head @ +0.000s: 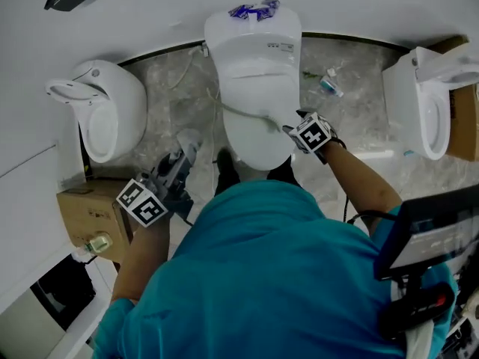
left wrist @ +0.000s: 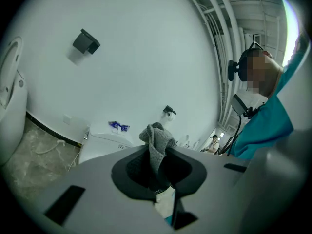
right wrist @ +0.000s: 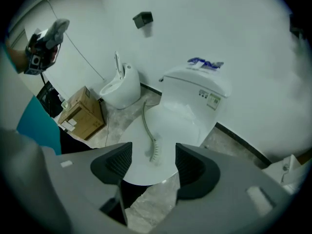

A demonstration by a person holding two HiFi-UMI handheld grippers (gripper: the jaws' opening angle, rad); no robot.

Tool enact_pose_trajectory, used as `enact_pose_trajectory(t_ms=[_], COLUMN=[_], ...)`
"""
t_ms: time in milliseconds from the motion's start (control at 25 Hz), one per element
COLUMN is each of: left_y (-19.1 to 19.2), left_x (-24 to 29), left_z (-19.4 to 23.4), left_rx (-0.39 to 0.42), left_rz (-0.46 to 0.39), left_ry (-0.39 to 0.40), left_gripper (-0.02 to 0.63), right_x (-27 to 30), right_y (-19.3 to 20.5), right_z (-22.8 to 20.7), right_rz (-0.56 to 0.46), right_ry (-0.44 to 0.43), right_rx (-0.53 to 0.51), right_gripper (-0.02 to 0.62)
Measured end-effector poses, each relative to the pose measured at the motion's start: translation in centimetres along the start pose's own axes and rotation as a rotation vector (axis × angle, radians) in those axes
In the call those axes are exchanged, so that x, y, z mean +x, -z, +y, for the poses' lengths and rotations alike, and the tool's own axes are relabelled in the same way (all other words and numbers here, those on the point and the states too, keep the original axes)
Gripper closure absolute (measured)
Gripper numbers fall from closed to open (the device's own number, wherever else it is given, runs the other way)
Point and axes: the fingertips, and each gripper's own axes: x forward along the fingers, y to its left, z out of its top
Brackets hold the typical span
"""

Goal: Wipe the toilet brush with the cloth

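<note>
The person in the teal shirt (head: pixel 262 275) is standing right up against the front of the white toilet (head: pixel 258 144), leaning over its closed lid, and the toilet brush (head: pixel 251 116) is lying across that lid, a thin curved handle with its ribbed end toward the front edge. The right gripper (head: pixel 290 128) is hanging over the right side of the lid, pointing steeply down, just at the end of the brush. In the right gripper view, the right gripper (right wrist: pixel 153 165) is holding its jaws wide apart with nothing between the pads; the toilet brush (right wrist: pixel 150 133) is showing through the gap, flat on the lid beyond them and not gripped. The left gripper (head: pixel 183 155) is waiting out to the left of the toilet bowl, well apart from the brush, and its jaws are clamping a bunched grey cloth (left wrist: pixel 158 145) that is sticking up out of the left gripper (left wrist: pixel 157 174) in a rumpled peak. Off to the left a wall urinal (head: pixel 112 111) is sitting above a cardboard box (head: pixel 90 215) on the marble floor (head: pixel 172 88).
</note>
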Motion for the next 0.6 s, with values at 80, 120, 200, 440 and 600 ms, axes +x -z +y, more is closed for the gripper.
enact_pose_trajectory(t_ms=[80,120,200,440,600], left_y=[1.1,1.6,2.4,5.2,7.0], left_x=[0.8,0.9,0.6,-1.6,-4.1], left_z=[2.3,3.3,5.3,10.3,13.3], left_rx=[-0.013,-0.024,-0.042,-0.103,-0.149], left_rz=[0.042,0.063,0.097,0.144,0.156], left_ry=[-0.003,-0.002,-0.001,-0.034,-0.072], left_gripper=[0.566,0.566,0.566,0.566,0.566], right_x=[3.8,5.6,9.0,18.0,22.8], right_y=[1.3,1.9,2.6,5.4,6.8], right_z=[0.0,0.1,0.5,0.0,-0.6], right_rz=[0.061,0.087,0.127,0.242,0.315], right_ry=[0.003,0.007,0.03,0.144,0.193], right_rx=[-0.008,-0.016,-0.028,-0.056,-0.09], right_gripper=[0.327,0.327,0.322,0.31,0.31])
